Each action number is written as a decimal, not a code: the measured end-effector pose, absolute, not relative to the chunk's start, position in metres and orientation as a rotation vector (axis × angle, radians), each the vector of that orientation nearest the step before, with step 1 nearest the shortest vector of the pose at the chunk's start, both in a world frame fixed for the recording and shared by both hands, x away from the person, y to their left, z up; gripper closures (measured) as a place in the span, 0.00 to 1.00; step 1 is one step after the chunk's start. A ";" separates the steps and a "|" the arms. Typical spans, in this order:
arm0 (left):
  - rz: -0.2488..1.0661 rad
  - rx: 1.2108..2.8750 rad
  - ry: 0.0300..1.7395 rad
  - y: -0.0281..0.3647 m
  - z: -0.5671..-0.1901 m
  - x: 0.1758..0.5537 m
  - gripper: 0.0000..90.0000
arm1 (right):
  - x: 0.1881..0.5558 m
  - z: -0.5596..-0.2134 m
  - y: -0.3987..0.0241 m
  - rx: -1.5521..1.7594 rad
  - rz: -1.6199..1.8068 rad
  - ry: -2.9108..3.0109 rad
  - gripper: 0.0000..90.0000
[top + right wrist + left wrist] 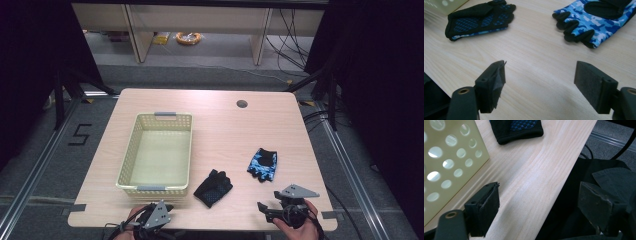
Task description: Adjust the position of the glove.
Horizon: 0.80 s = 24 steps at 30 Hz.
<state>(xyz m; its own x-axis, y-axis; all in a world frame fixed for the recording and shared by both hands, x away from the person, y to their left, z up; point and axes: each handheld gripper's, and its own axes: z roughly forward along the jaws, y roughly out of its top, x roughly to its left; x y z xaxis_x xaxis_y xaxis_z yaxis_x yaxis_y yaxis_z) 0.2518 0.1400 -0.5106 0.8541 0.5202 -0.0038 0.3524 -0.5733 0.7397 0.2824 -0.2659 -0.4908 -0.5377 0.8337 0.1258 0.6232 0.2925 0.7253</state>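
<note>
Two fingerless gloves lie flat on the wooden table (220,125) in front of you, well apart from each other. The black glove (213,188) rests near the front right corner of the pale yellow basket (131,150); the blue camouflage glove (262,164) sits farther right, palm patch up. The basket stands empty at the left, likely the place these gloves are meant to go. Your right gripper (267,210) hovers at the near edge, jaws spread wide with nothing between them, aimed across bare wood toward both gloves, so either seems within easy reach. Your left gripper (150,220) waits at the near edge just in front of the basket, jaws also wide apart and empty, half over the table's edge, probably parked clear.
</note>
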 end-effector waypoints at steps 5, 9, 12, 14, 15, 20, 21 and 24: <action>0.290 2.251 0.622 0.141 -0.510 0.252 0.19 | 0.282 -0.490 -0.263 1.307 1.102 2.317 0.34; 0.280 2.238 0.633 0.140 -0.511 0.252 0.19 | 0.281 -0.489 -0.257 1.295 1.129 2.330 0.39; 0.265 2.241 0.631 0.140 -0.511 0.252 0.19 | 0.284 -0.489 -0.254 1.222 1.137 2.361 0.42; 0.253 2.230 0.636 0.139 -0.511 0.251 0.19 | 0.285 -0.487 -0.249 1.224 1.154 2.365 0.44; 0.269 2.242 0.633 0.140 -0.511 0.252 0.19 | 0.285 -0.487 -0.246 1.226 1.155 2.363 0.45; 0.250 2.234 0.636 0.140 -0.511 0.253 0.19 | 0.298 -0.483 -0.232 1.129 1.185 2.368 0.48; 0.260 2.237 0.634 0.140 -0.511 0.253 0.19 | 0.298 -0.483 -0.232 1.129 1.185 2.368 0.48; 0.264 2.245 0.631 0.140 -0.511 0.253 0.19 | 0.310 -0.477 -0.224 1.094 1.182 2.356 0.51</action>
<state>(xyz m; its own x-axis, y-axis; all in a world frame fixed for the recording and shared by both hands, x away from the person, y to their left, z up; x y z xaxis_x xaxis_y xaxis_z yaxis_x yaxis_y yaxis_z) 0.2531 0.1401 -0.5110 0.8558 0.5173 -0.0091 0.3569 -0.5775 0.7342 0.3099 -0.2244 -0.4773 -0.6712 0.7373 0.0766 0.5022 0.3764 0.7785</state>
